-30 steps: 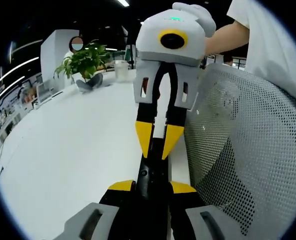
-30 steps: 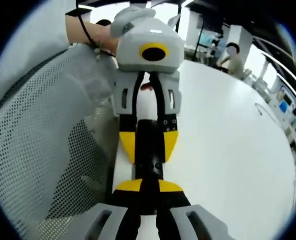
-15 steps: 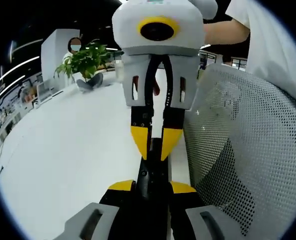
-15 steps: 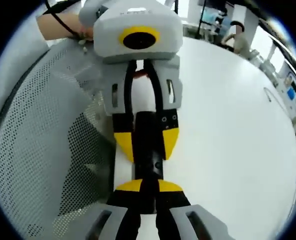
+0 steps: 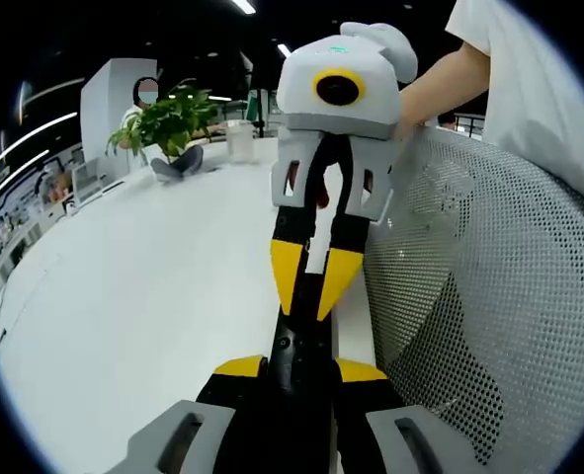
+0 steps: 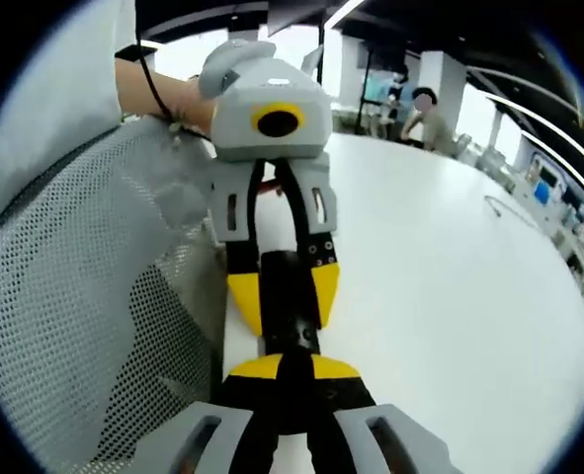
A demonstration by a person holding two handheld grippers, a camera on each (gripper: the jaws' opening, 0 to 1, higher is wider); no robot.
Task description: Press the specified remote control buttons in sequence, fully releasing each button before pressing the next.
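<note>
White tabletop (image 5: 143, 296) lay under both of your grippers, with a grey mesh chair back (image 5: 489, 296) pressed up against its edge.

Left gripper view: your left gripper (image 5: 299, 367) gripped the near end of the black remote control (image 5: 301, 331) between its yellow tips. Your right gripper (image 5: 314, 279) faced it from the far end, its yellow tips set on either side of the remote; whether they touched it could not be told.

Right gripper view: your right gripper (image 6: 285, 366) sat narrow about the remote control (image 6: 290, 296), and your left gripper (image 6: 277, 286) clasped it at the opposite end.

Farther off in the left gripper view stood a potted plant (image 5: 168, 123) and a clear cup (image 5: 239, 138). People (image 6: 422, 111) stood beyond the table's far edge.
</note>
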